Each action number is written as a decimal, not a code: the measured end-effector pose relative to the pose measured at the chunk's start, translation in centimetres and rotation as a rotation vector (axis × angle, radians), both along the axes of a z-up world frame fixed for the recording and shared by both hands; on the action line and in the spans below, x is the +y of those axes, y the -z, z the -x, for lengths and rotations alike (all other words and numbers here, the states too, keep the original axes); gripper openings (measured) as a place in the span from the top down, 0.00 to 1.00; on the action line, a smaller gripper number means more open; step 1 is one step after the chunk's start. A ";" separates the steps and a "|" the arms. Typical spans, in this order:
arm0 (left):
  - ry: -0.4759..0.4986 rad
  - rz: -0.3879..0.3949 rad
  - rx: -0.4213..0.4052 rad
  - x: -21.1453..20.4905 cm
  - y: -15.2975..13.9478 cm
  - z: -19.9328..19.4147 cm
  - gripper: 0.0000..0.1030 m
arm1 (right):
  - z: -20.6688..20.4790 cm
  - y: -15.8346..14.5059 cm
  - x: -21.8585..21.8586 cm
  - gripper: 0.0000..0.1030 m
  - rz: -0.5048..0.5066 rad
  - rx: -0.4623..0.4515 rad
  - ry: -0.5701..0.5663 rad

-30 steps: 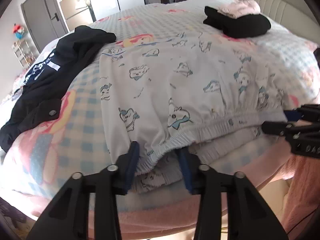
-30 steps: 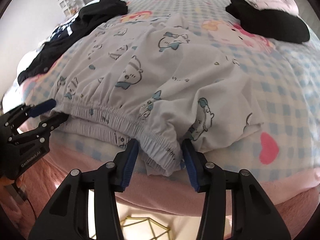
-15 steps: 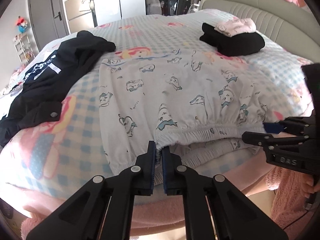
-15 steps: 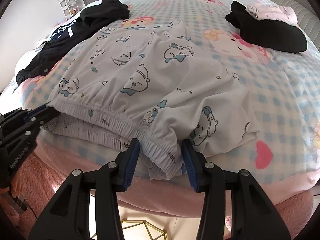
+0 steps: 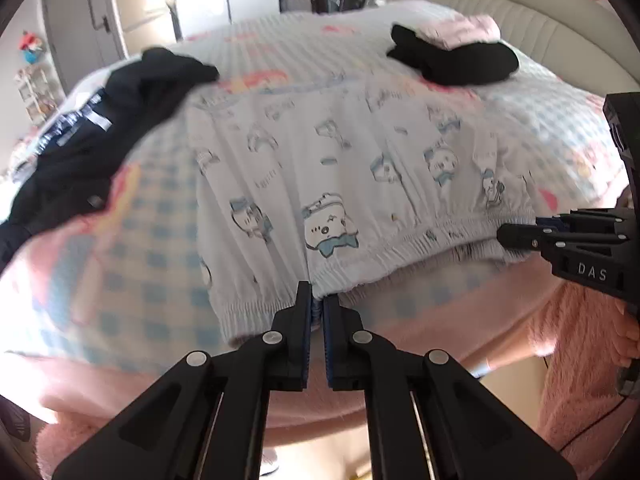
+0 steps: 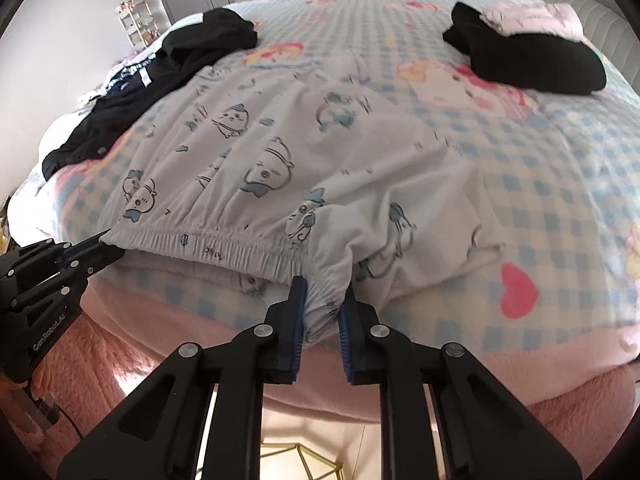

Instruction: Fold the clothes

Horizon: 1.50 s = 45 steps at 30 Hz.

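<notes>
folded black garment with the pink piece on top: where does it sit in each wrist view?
Left wrist view: the folded black garment lies upper right of centre, beyond the printed pyjama bottoms, near the headboard.
Right wrist view: the same garment is at the upper right, on the checked bedspread.
Shared landmark: the pyjama bottoms' elastic waistband, along the near edge in both.

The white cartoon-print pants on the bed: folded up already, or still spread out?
Spread out. The cartoon-print pants lie flat across the bed, legs stretched away, only the elastic waistband lifted at the near edge.
</notes>
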<state>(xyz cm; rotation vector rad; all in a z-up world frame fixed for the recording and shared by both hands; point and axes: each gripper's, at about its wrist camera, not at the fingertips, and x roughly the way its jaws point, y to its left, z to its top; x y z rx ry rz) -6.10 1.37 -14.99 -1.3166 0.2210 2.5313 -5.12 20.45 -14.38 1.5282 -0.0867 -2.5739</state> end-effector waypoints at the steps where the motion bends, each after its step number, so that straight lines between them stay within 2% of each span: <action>1: -0.007 0.013 -0.005 0.1 0.4 0.1 0.94 | -0.1 0.3 0.0 0.86 -0.003 -0.010 0.000; 4: -0.033 0.011 -0.031 -0.1 0.9 0.3 0.91 | -0.3 0.5 -0.3 0.86 -0.012 -0.025 -0.013; 9: -0.095 -0.113 -0.058 -2.4 0.1 0.7 0.88 | -0.6 -0.3 -0.1 0.85 0.033 -0.026 -0.047; 11: -0.122 -0.150 -0.056 -3.4 -0.3 0.5 0.81 | -0.8 -0.9 0.0 0.81 0.060 -0.016 -0.049; 13: -0.141 -0.179 -0.047 -4.1 -0.7 0.2 0.75 | -0.9 -1.1 -0.5 0.79 0.034 -0.014 -0.061; 14: -0.146 -0.204 -0.050 -4.6 -0.8 0.2 0.74 | -1.0 -1.1 -0.8 0.74 0.016 -0.012 -0.065; 16: -0.162 -0.249 -0.055 -5.7 -0.9 0.1 0.73 | -1.1 -0.7 -1.0 0.72 -0.020 -0.019 -0.058; 17: -0.189 -0.242 -0.056 -6.2 -0.8 0.1 0.73 | -1.1 -0.5 -0.9 0.72 -0.026 -0.026 -0.047; 18: -0.226 -0.202 -0.058 -6.6 -0.6 0.1 0.73 | -1.1 -0.3 -0.7 0.72 -0.029 -0.034 -0.035; 20: -0.281 -0.073 -0.072 -7.0 0.2 0.4 0.73 | -1.1 -0.1 -0.2 0.72 -0.031 -0.042 -0.013; 21: -0.288 -0.067 -0.079 -7.3 0.4 0.3 0.73 | -1.1 0.0 0.1 0.72 -0.032 -0.047 -0.003; 22: -0.294 -0.083 -0.085 -7.6 0.5 0.3 0.73 | -1.1 0.0 0.2 0.72 -0.036 -0.046 0.001; 24: -0.299 -0.221 -0.093 -8.4 0.1 0.0 0.73 | -1.4 -0.5 0.4 0.72 -0.027 -0.027 0.003; 27: -0.294 -0.319 -0.076 -8.6 -0.7 0.1 0.72 | -1.9 -1.5 0.6 0.72 0.017 0.014 0.005; 29: -0.296 -0.389 -0.076 -8.8 -0.9 0.3 0.65 | -2.0 -2.2 1.1 0.72 0.056 0.046 0.029; 32: -0.293 -0.490 -0.064 -8.8 -1.4 0.5 0.64 | -1.6 -2.5 1.8 0.72 0.075 0.061 0.071; 34: -0.254 -0.468 -0.050 -7.4 -1.7 0.7 0.64 | -1.0 -1.9 2.2 0.72 0.061 0.036 0.091; 37: -0.221 -0.297 -0.072 -5.0 -0.8 1.2 0.64 | -0.4 -0.5 2.6 0.72 0.044 -0.026 0.099; 40: -0.279 -0.180 -0.123 -4.8 1.2 1.7 0.64 | -0.5 1.1 2.6 0.72 0.047 -0.094 0.096; 41: -0.303 -0.159 -0.134 -5.1 1.6 1.7 0.62 | -0.6 1.3 2.6 0.72 0.052 -0.102 0.096; 45: -0.353 -0.159 -0.137 -6.7 1.6 1.4 0.62 | -1.2 0.9 2.8 0.72 0.067 -0.100 0.072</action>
